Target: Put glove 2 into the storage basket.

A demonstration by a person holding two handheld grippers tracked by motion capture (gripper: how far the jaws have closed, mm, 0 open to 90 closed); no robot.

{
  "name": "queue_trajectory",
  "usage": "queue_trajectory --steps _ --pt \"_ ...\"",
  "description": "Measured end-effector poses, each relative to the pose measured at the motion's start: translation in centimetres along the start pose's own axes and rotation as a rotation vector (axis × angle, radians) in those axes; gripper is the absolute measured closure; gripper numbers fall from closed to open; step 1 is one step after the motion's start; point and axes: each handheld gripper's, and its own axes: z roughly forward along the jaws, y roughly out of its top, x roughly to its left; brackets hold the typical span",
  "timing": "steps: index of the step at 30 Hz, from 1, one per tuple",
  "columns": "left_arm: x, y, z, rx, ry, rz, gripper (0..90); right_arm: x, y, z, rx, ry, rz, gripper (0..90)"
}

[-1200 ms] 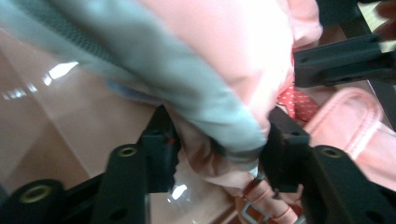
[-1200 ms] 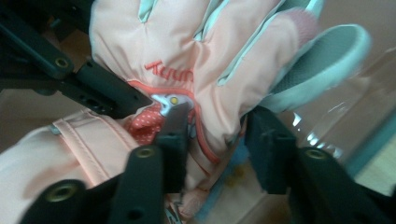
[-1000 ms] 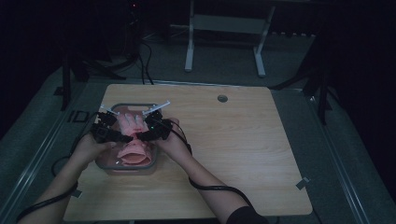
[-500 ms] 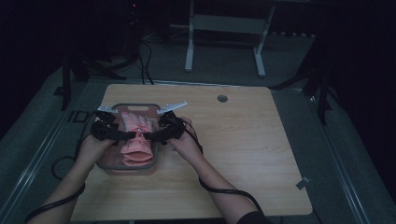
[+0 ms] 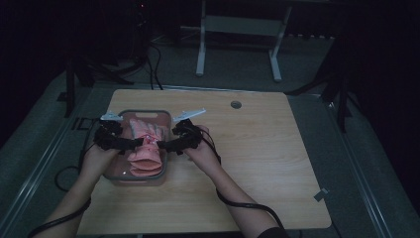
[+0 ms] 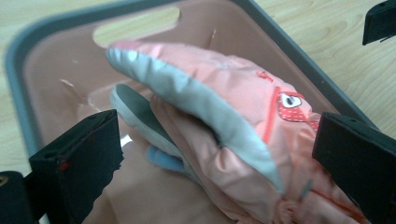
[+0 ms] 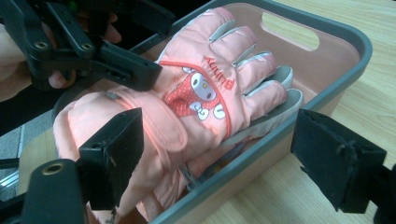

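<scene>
A pair of pink padded gloves [image 5: 145, 148] lies in a pink tray with a grey rim [image 5: 143, 112] at the table's left. The top glove [image 7: 205, 93] carries a cartoon bunny patch and grey finger sides. From the left, my left gripper [image 5: 140, 144] points in at the gloves; it is open, and its jaws stand wide on either side of a glove's fingers [image 6: 201, 107]. Opposite it, my right gripper [image 5: 159, 147] is open too, one jaw over the glove's cuff [image 7: 140, 126] and the other outside the tray rim [image 7: 355, 56]. The left gripper's jaw [image 7: 126, 70] rests against the top glove.
The tray has handle slots [image 6: 137, 23] in its end walls. The wooden table [image 5: 257, 163] stretches bare to the right, with a round grommet [image 5: 236, 104] near its far edge. Cables trail from both hands off the near edge. A metal stand [image 5: 237, 29] is on the floor beyond.
Both hands have spread slightly apart over the tray, and the gripper tips now point in at the gloves from either side. The gloves have hardly shifted.
</scene>
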Motion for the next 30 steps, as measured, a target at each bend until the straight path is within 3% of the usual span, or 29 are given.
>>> queue_trajectory --steps 8,12,20,26,30 --pt "-2.3 0.6 -1.1 -0.042 0.028 0.08 1.7 -0.1 -0.2 -0.6 -0.008 0.005 0.008 17.2" --pt "-3.8 1.2 -1.6 -0.062 0.011 0.116 1.7 -0.3 -0.5 -1.0 -0.009 0.006 0.003 17.0" --pt "-7.1 1.6 -1.5 -0.068 -0.099 0.145 1.8 -0.8 -1.1 -2.2 -0.01 -0.007 0.0 16.9" --pt "-10.1 1.6 -1.2 -0.073 -0.169 0.195 1.8 -1.4 -2.4 -3.4 0.004 -0.015 0.004 16.8" --pt "-12.2 1.4 -1.1 -0.075 -0.222 0.227 1.8 -1.7 -3.5 -4.2 0.011 -0.01 -0.019 16.3"
